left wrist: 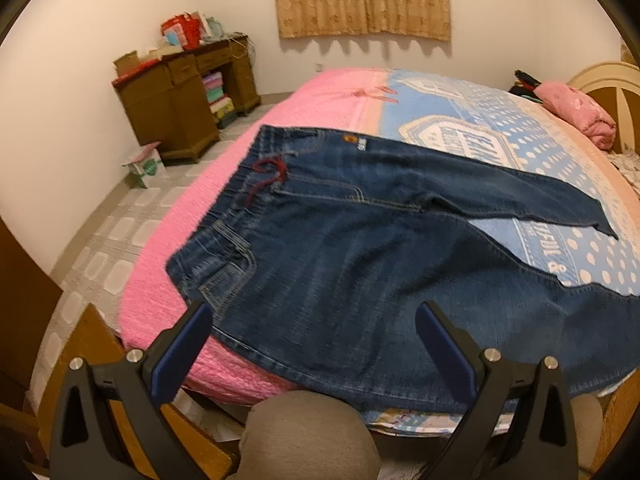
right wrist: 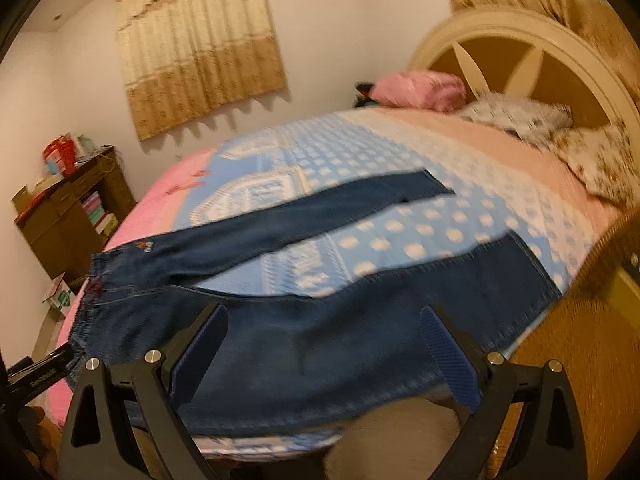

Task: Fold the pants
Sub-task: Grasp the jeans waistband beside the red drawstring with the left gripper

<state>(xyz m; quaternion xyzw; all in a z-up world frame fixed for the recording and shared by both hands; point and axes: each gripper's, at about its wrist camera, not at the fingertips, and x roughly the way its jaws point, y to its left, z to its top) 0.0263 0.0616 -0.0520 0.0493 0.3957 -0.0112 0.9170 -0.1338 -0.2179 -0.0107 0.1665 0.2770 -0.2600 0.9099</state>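
Note:
Dark blue jeans (left wrist: 360, 264) lie spread flat on the bed, waistband with a red drawstring (left wrist: 268, 178) to the left, both legs apart and running right. My left gripper (left wrist: 316, 316) is open and empty, hovering above the near hip by the waistband. In the right wrist view the jeans (right wrist: 320, 344) show with the near leg along the bed's front edge and the far leg (right wrist: 300, 220) angled away. My right gripper (right wrist: 324, 320) is open and empty above the near leg's thigh.
The bed has a pink blanket (left wrist: 192, 208) on the left and a blue dotted cover (left wrist: 540, 152). Pink bundle (left wrist: 576, 112), pillows (right wrist: 596, 160) and a headboard (right wrist: 520, 40) are at the right. A brown desk (left wrist: 180, 96) stands by the far wall.

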